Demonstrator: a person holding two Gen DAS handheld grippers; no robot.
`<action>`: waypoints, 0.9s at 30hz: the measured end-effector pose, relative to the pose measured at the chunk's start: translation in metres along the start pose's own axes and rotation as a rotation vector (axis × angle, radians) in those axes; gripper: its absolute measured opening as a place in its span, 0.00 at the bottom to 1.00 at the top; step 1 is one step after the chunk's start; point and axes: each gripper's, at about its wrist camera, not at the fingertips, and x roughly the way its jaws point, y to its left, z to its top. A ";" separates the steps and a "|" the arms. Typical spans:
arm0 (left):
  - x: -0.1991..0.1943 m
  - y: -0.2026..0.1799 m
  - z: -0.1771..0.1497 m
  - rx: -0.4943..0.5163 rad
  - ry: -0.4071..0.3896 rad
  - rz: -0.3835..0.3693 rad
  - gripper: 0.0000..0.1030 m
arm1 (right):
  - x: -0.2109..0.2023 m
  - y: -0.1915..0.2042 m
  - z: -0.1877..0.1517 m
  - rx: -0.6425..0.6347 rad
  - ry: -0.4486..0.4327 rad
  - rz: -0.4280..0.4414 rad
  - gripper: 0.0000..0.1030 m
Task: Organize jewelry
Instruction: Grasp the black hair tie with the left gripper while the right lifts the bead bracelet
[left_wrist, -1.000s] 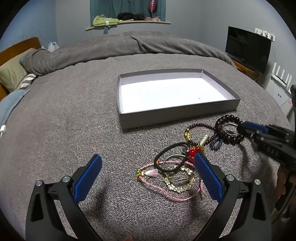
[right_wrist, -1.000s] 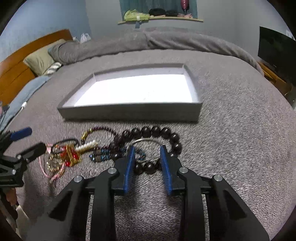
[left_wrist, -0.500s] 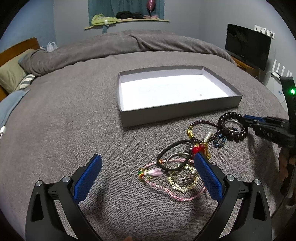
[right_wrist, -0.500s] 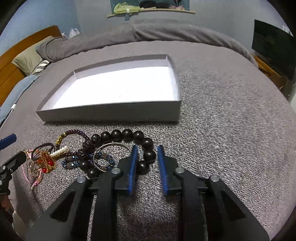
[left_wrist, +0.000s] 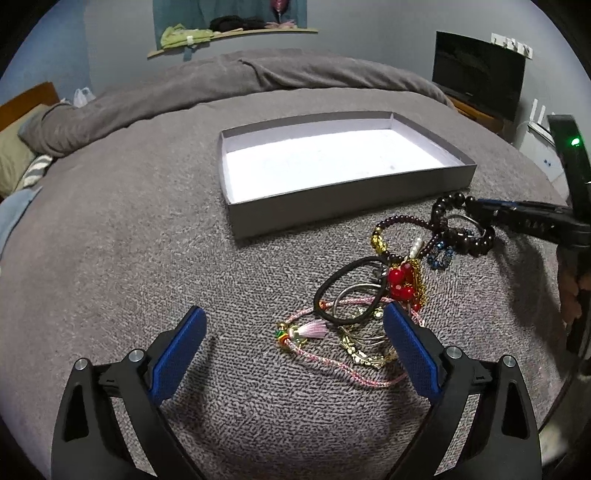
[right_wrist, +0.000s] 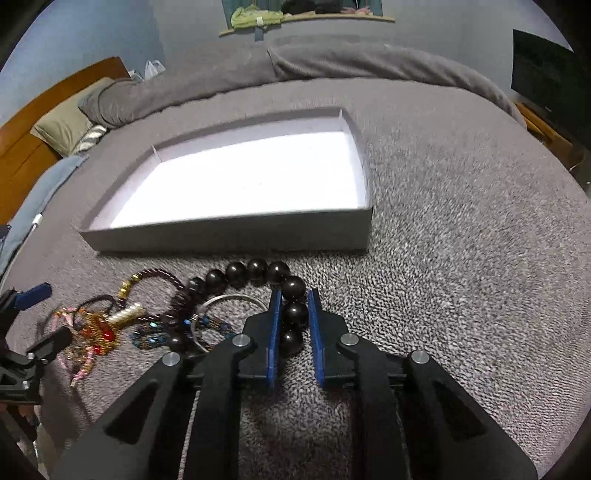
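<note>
Dark bead bracelet (right_wrist: 258, 271) lies on the bed cover (right_wrist: 461, 266) just in front of the tray's near wall, at the right end of the jewelry heap; the right gripper (right_wrist: 292, 310) has closed its blue pads to either side of the bracelet's right-hand run of beads, pads touching or all but touching one bead, so the grasp looks made, though the rest of the loop rests on the cover and no lift shows; a thin silver bangle (right_wrist: 231, 301) sits inside the bead loop and a small blue beaded piece (right_wrist: 214, 326) beside it, both near enough to snag, by my judgement. The heap (left_wrist: 373, 299) spreads leftward from there: dark red bead strand with gold beads, black hair tie, red beads, gold chain, pink cord with tassel, all tangled and overlapping. The left gripper (left_wrist: 291, 345) hangs low over the cover at the heap's near edge, jaws spread wide, nothing between them; its right pad overlaps the pink cord in view, contact unclear. The grey tray (left_wrist: 351, 205) with white floor stands just beyond the heap, nothing in it. Progress: barely begun; no piece in the tray, first piece gripped, whole heap left to sort.
</note>
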 end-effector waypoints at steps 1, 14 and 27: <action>0.000 0.000 0.001 -0.001 -0.002 -0.001 0.92 | -0.004 0.000 0.001 0.000 -0.014 0.008 0.14; 0.025 -0.002 0.024 0.047 0.093 -0.081 0.31 | -0.053 0.017 0.008 -0.031 -0.110 0.085 0.14; 0.036 -0.001 0.025 0.052 0.156 -0.168 0.04 | -0.064 0.021 0.010 -0.028 -0.128 0.110 0.14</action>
